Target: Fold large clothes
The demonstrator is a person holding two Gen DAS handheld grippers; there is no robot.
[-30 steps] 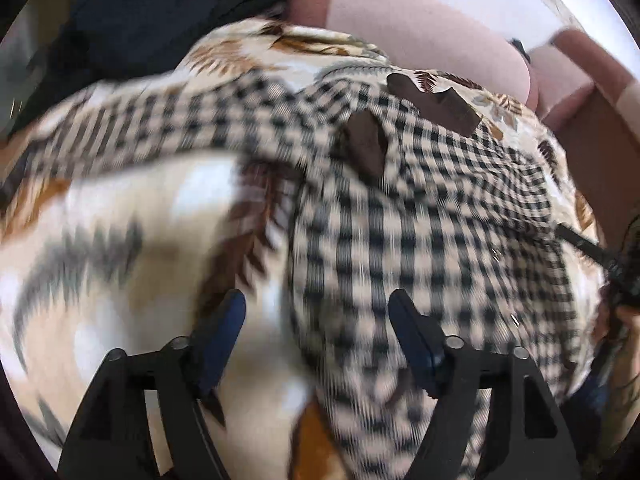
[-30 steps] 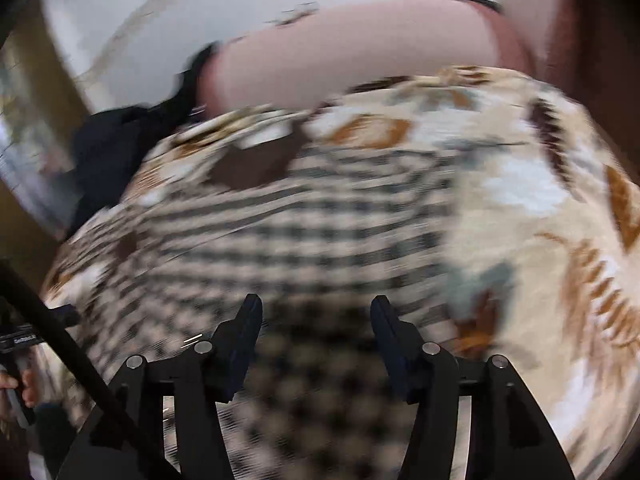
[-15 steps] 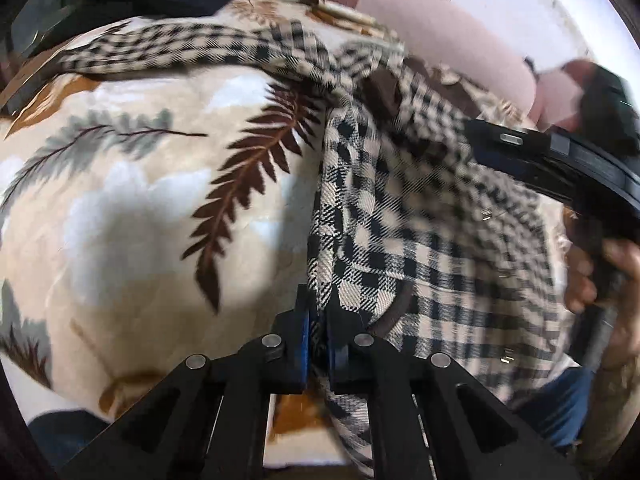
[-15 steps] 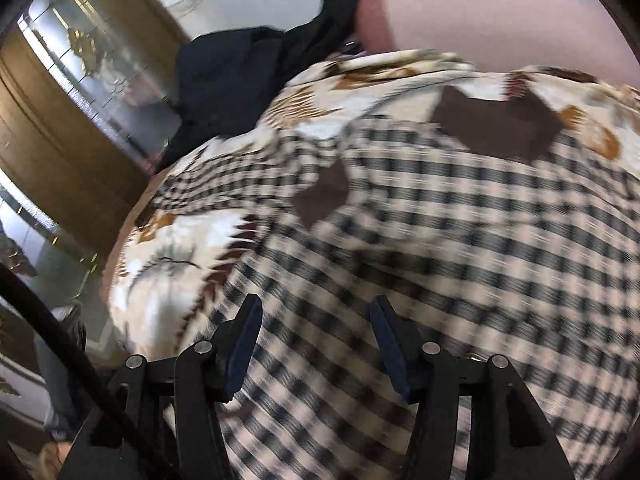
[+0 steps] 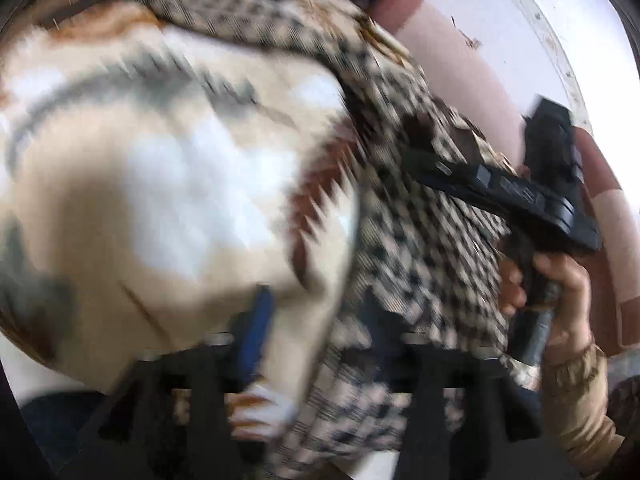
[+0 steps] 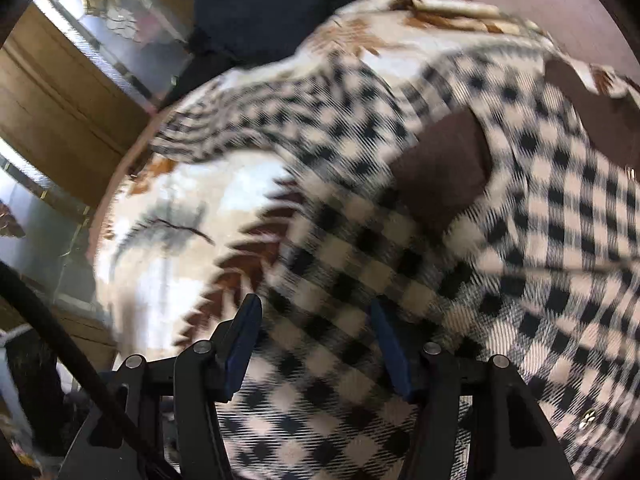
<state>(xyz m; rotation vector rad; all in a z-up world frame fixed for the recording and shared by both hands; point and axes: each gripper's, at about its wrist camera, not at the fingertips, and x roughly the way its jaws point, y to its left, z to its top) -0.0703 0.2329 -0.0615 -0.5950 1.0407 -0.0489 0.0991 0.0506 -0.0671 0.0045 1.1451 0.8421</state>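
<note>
A large checked shirt [image 6: 460,240], cream and black with brown patches, lies spread over a bed covered by a leaf-print blanket [image 5: 160,200]. One sleeve trails off to the far left across the blanket, and the body of the shirt fills the right side of the bed. A dark garment [image 6: 260,4] sits heaped at the far end, against a pink headboard [image 5: 460,80].

The left gripper [image 5: 316,332] hovers at the near edge where shirt meets blanket. Its jaws have just been opening; they stand partly apart, and the blurred shirt hem runs beneath them, though no pad looks pressed on it. The right gripper [image 6: 316,344], held in a person's hand [image 5: 560,296], hangs over the shirt's middle with its jaws about half apart and nothing between them.

The shirt looks like soft, fairly thick woven cloth: light, limp, not fragile, and unlikely to slip from rubber pads. It will sag and drag rather than hold a shape, so a single pinch would bunch it. The best holds are probably on doubled edges, such as the hem, a side seam or the shoulder, one gripper at each end of the fold line.
</note>
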